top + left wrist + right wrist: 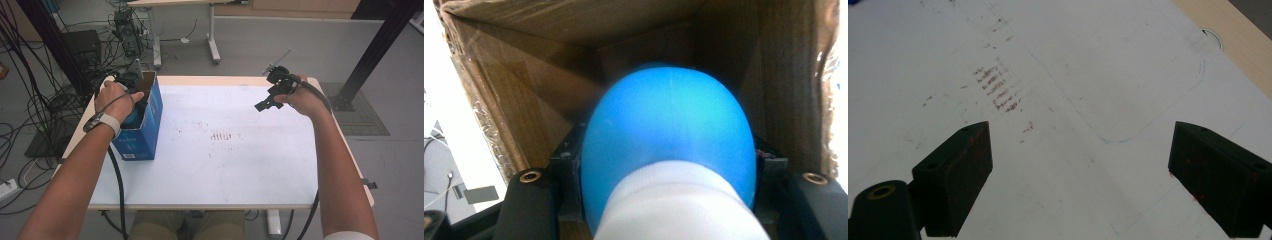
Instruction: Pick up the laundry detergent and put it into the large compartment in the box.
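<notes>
White and scuffed with reddish-brown marks near its middle, the table (pixel 240 165) stands on a grey floor strewn with cables (pixel 30 110). At its left edge sits a blue cardboard box (pixel 147 125), open at the top, its inside plain brown. The left gripper (pixel 131 95) reaches down into that box, its jaws clamped on a blue ball (pixel 669 135). This ball is smooth, rounded and bright blue, with a white part (pixel 679 205) toward the camera, and it sits inside the box between the jaws. The right gripper (pixel 267 100) hovers over the table's far right part, jaws wide apart with nothing between them.
</notes>
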A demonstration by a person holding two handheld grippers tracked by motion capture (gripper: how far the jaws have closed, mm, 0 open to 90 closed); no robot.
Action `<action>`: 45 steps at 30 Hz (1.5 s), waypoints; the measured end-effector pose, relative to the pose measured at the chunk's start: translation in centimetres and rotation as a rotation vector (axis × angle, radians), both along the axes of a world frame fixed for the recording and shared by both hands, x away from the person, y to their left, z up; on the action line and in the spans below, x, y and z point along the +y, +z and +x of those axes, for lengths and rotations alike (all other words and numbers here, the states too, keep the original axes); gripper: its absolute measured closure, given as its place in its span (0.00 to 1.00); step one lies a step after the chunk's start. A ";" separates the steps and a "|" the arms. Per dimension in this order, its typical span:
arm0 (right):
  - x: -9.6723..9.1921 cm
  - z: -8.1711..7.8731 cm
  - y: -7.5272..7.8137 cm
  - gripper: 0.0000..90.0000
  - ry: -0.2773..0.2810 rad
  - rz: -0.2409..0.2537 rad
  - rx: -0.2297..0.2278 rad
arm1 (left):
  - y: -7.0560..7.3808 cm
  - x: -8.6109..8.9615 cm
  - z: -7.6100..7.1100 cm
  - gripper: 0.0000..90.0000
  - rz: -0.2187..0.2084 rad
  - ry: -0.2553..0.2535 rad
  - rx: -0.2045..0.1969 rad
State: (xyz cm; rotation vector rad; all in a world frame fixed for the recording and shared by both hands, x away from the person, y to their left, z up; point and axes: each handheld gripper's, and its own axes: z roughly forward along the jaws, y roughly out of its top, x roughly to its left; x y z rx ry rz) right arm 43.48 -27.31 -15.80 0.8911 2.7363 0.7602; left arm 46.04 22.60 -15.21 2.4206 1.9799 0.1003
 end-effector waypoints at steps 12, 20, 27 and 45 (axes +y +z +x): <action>-0.3 -0.2 -0.1 0.12 -0.009 0.004 0.003 | 0.2 0.3 -0.3 0.38 -0.024 -0.004 -0.018; -0.2 -0.2 -0.2 0.12 -0.005 0.003 0.003 | 0.3 0.8 -0.5 0.32 -0.029 -0.002 -0.024; -0.2 -0.3 -0.2 0.12 -0.006 0.006 0.001 | 0.4 1.0 -0.6 0.31 -0.035 -0.006 -0.027; 0.1 -0.6 -0.2 0.12 0.000 0.002 0.002 | 1.6 1.2 -1.2 0.26 -0.039 -0.027 -0.043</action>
